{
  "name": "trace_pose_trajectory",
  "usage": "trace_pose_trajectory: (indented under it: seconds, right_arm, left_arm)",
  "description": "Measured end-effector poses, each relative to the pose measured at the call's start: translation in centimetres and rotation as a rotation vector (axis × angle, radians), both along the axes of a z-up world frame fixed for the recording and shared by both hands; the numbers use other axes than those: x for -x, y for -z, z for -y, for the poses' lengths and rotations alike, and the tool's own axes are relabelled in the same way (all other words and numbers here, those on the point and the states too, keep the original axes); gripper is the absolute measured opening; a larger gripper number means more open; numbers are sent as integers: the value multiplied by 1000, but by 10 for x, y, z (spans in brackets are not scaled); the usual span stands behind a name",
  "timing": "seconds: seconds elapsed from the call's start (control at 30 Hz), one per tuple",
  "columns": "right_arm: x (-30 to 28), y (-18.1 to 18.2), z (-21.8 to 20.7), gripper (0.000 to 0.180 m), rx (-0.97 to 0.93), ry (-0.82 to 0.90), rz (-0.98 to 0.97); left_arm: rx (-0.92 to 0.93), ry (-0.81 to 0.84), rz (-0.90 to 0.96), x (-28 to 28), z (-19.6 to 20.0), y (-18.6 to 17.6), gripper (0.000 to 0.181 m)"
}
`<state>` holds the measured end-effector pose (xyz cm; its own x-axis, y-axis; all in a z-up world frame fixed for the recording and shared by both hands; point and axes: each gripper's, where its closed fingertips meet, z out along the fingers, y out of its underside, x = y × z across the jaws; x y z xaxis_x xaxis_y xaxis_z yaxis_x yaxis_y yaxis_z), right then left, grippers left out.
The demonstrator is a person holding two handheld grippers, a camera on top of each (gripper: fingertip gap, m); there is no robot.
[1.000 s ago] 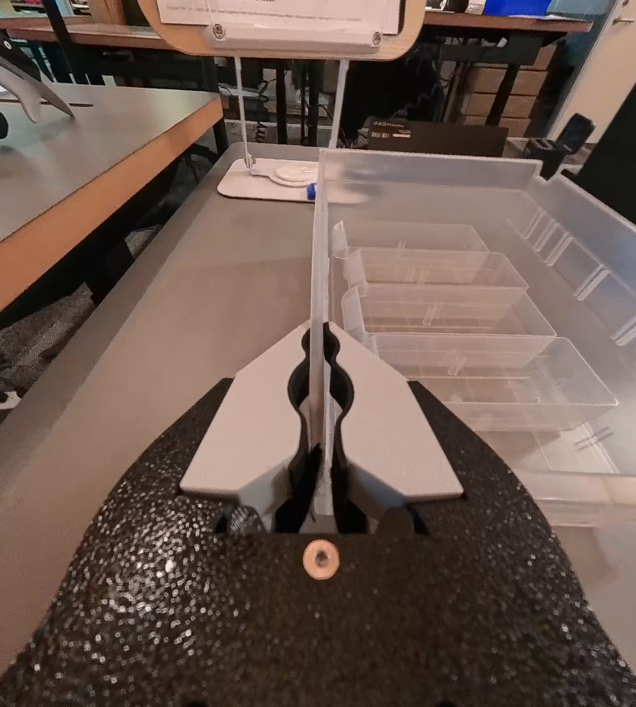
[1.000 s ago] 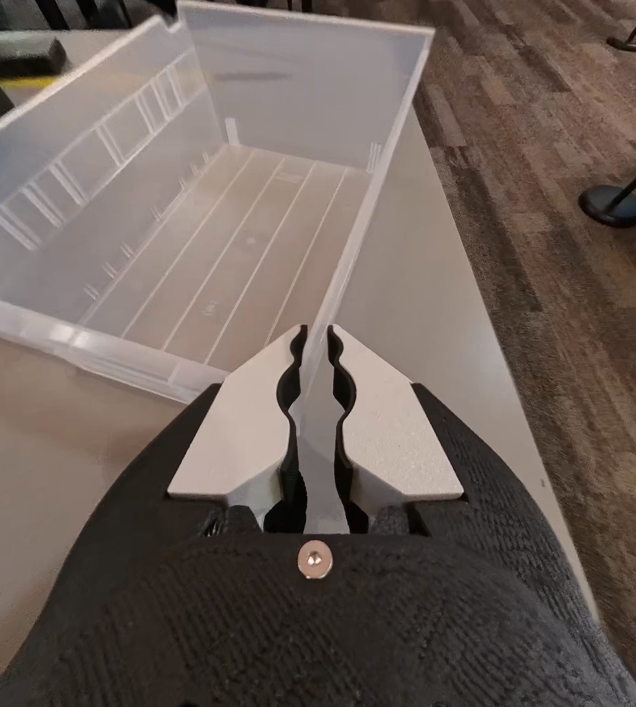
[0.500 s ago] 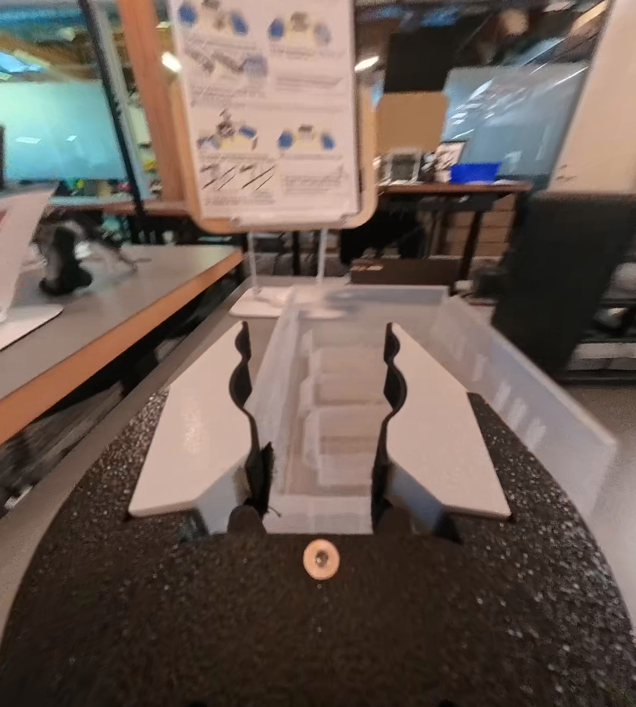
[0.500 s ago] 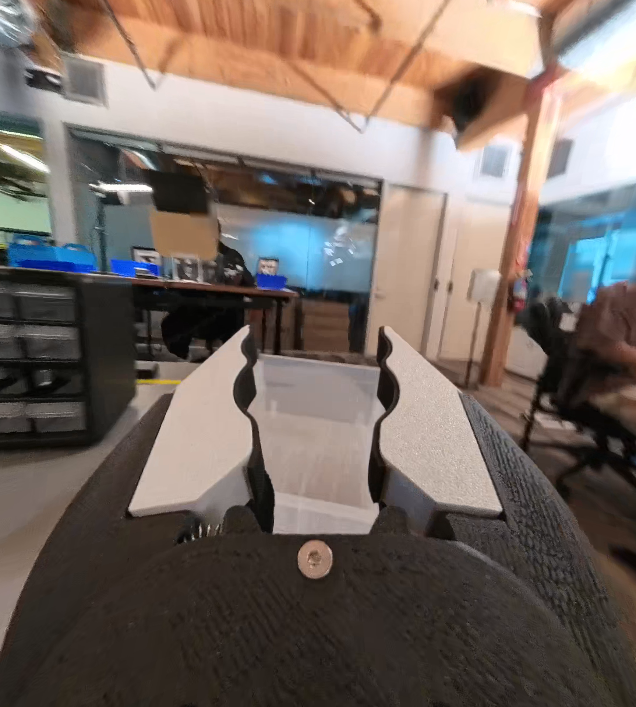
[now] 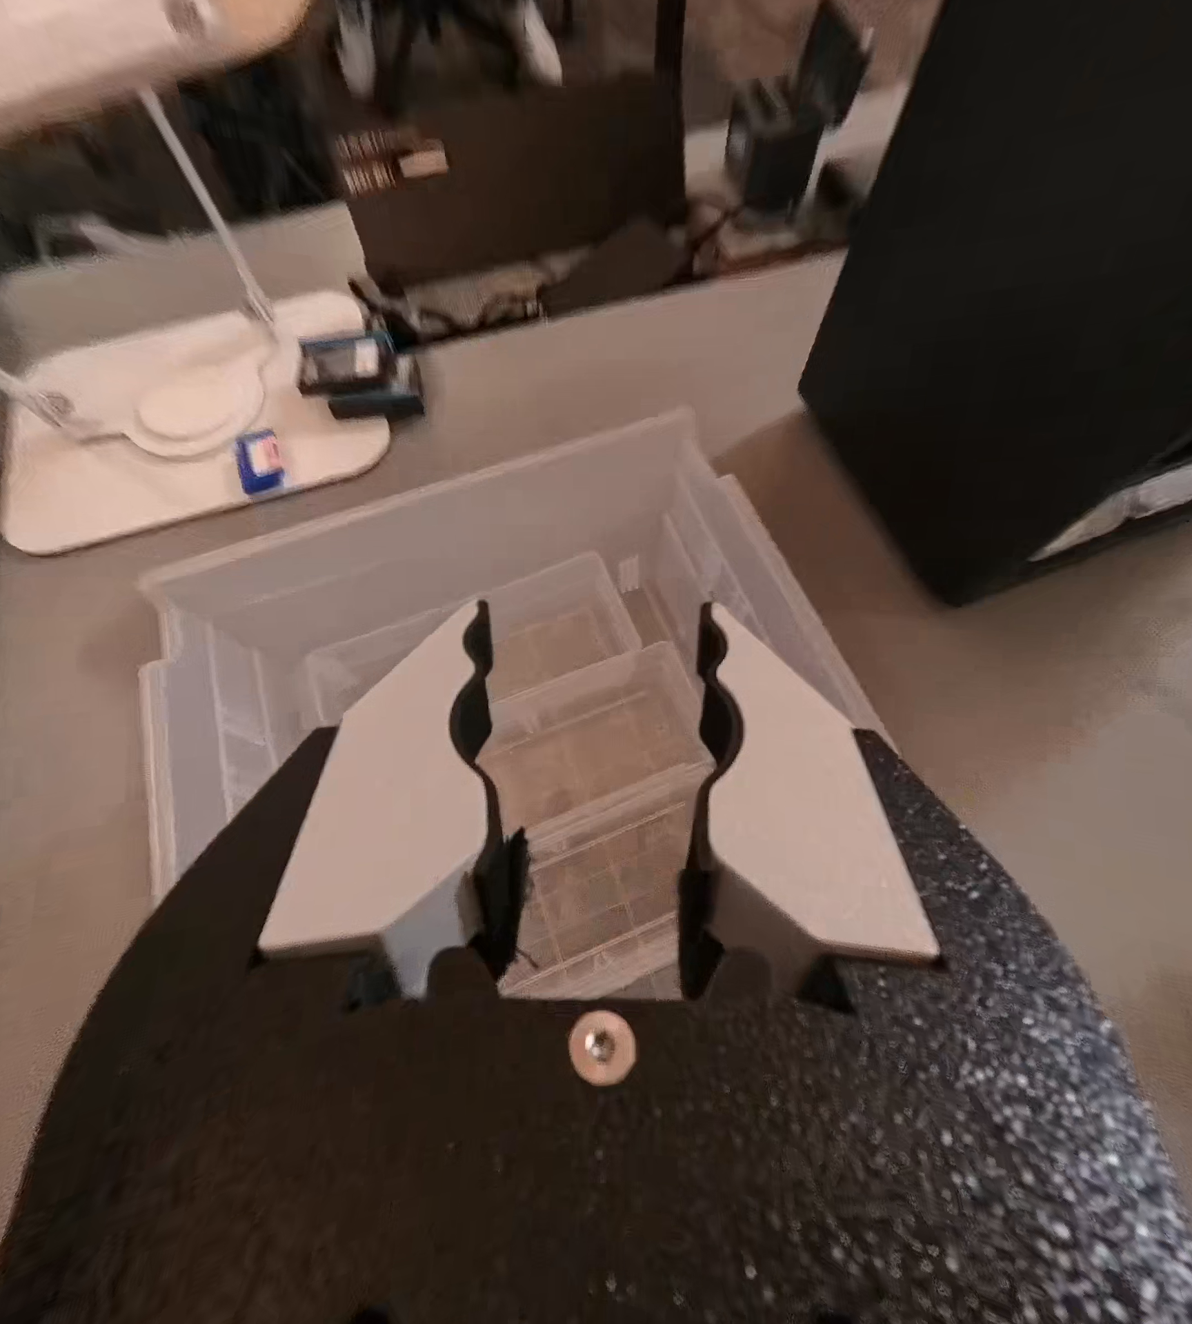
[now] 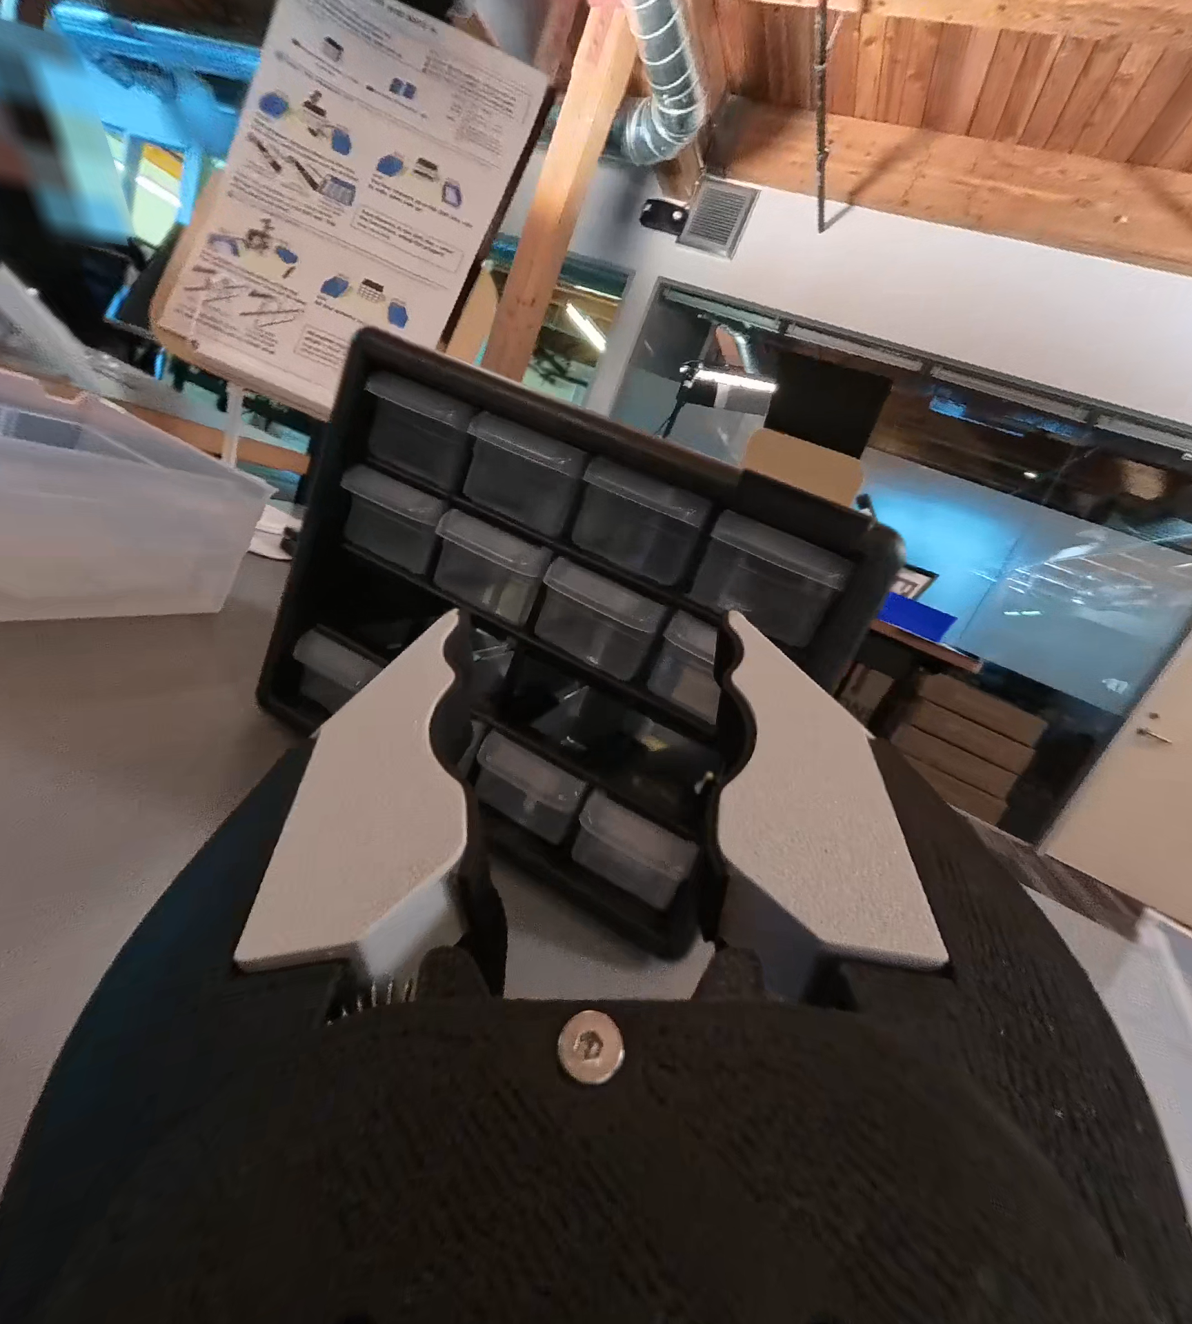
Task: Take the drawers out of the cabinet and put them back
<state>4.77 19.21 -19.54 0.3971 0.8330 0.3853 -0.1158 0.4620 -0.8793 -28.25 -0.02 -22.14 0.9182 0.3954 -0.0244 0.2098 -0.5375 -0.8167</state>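
Several clear drawers [image 5: 579, 716] lay in the clear bin [image 5: 435, 516] at the left, gathered there, we judged, to keep them together until they go back. Our left gripper [image 5: 589, 623] hung over them, spread and empty, the bin's walls leaving little room either side. To the right, our right gripper [image 6: 589, 623], also spread and empty, faced the black cabinet [image 6: 865, 566], whose empty middle slots [image 6: 392, 595] offered room.
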Motion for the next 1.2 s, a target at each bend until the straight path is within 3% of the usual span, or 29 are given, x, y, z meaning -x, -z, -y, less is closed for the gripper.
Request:
trace_pose_trajectory:
  seconds: [0.13, 0.3, 0.4, 0.53, 0.63, 0.73, 0.8, 0.87, 0.93, 1.07, 1.2]
  right_arm:
    - [21, -13, -15, 66, 13, 78, -138]
    - [11, -31, -41, 66, -26, 146, -226]
    - [0, -39, -67, 64, 44, 141, -298]
    - [-2, -88, -93, 57, 69, 43, -360]
    - [21, -123, -95, 44, 90, -131, -222]
    - [44, -112, -128, 27, 378, -128, 45]
    - [50, -110, -129, 22, 470, -178, 57]
    - [56, -114, -115, 9, 484, -298, 25]
    - [64, -106, -110, 10, 498, -336, 114]
    - [68, -95, -109, 2, 406, -279, 233]
    - [67, -94, -101, 0, 324, -272, 285]
  left_arm:
    - [132, 18, 156, 8, -19, 36, 59]
    - [183, 55, 133, 11, -31, 48, 56]
    - [197, 77, 121, 12, -36, 54, 53]
    - [204, 84, 137, 10, -40, 65, 50]
    - [188, 79, 157, 7, -40, 67, 50]
    - [166, 112, 230, -2, -40, 63, 50]
    - [123, 171, 358, -16, -43, 55, 50]
    - [122, 150, 398, -14, -43, 53, 50]
    - [183, 98, 364, -3, -42, 62, 55]
    - [309, 1, 287, 12, -41, 82, 62]
    - [367, -57, 244, 25, -47, 93, 57]
